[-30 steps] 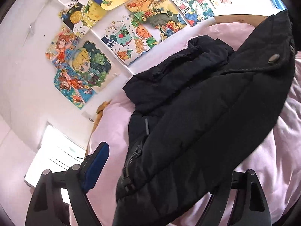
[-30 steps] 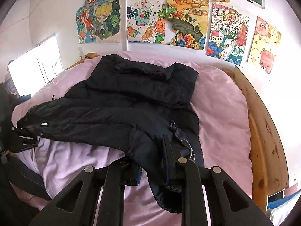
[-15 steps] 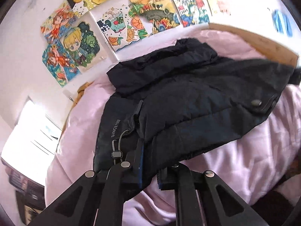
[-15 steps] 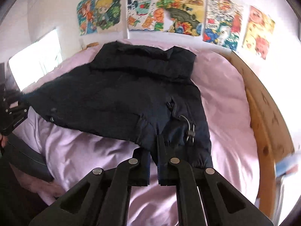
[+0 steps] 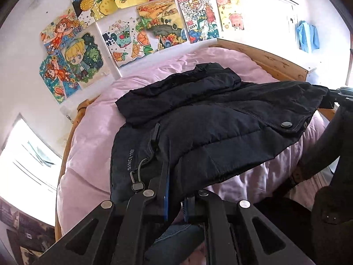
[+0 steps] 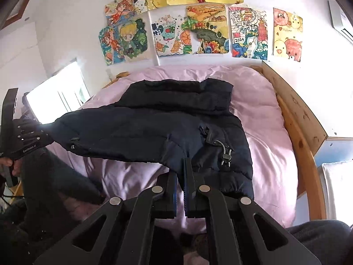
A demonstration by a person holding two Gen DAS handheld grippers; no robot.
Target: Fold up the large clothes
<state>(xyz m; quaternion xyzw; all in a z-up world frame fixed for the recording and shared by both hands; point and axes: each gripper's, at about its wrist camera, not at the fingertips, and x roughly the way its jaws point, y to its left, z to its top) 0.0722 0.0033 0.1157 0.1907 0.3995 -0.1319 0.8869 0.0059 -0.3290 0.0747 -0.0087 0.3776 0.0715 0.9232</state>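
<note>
Currently the jacket (image 6: 154,130) lies on the pink bed (image 6: 262,114), collar at 12 o'clock toward the posters (image 6: 207,28). Right gripper (image 6: 181,176) is clamped on the hem corner at 6 o'clock, beside the drawcord toggle (image 6: 225,155). Left gripper (image 5: 176,190) is clamped on the opposite hem corner, near its own toggle (image 5: 137,186) and the "SINCE 1980" print (image 5: 131,159). One flap with a snap button (image 5: 286,124) is pulled out to 3 o'clock in the left view, lifted off the sheet. Wooden frame (image 6: 295,119) runs along the bed's right side.
</note>
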